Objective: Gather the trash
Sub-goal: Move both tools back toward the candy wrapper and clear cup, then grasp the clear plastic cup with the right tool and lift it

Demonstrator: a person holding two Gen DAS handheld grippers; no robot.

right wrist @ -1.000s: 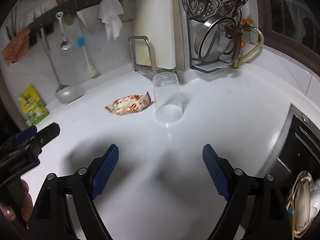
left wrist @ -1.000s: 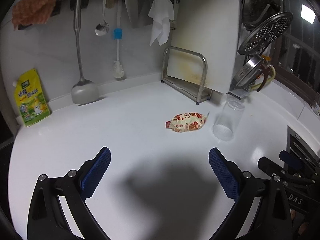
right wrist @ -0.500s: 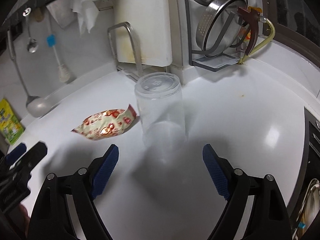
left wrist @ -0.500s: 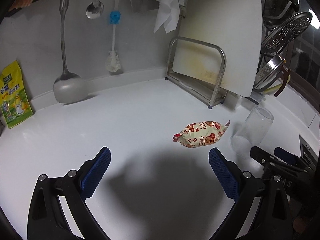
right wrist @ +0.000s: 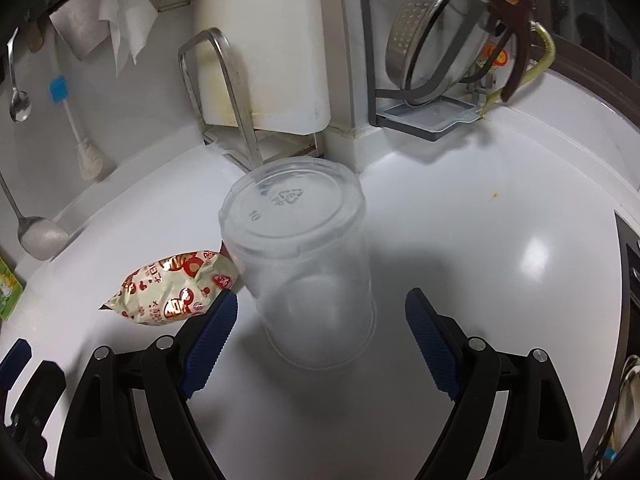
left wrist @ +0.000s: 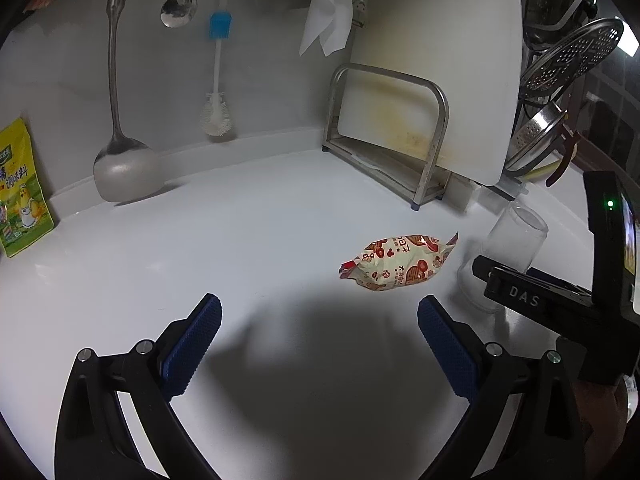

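Note:
A crumpled red-and-cream snack wrapper (left wrist: 398, 261) (right wrist: 172, 290) lies on the white counter (left wrist: 248, 248). Right beside it stands a clear plastic cup (right wrist: 304, 264) (left wrist: 506, 256), upside down. My right gripper (right wrist: 318, 334) is open, its blue pads either side of the cup's lower part without touching it. My left gripper (left wrist: 320, 340) is open and empty, a little short of the wrapper, which lies ahead and to the right of it. The right gripper's body shows at the right edge of the left wrist view.
A cutting board (left wrist: 432, 60) leans in a metal rack (left wrist: 384, 136) at the back. A ladle (left wrist: 120, 160), spoon, brush (left wrist: 218, 80) and white cloth hang on the wall. A yellow pouch (left wrist: 20, 188) stands far left. Steel strainers and pots (right wrist: 440, 36) sit on a rack at right.
Both grippers have come forward and lower. The cup now stands between the right gripper's pads, and the wrapper is closer to the left gripper. Both stay open.

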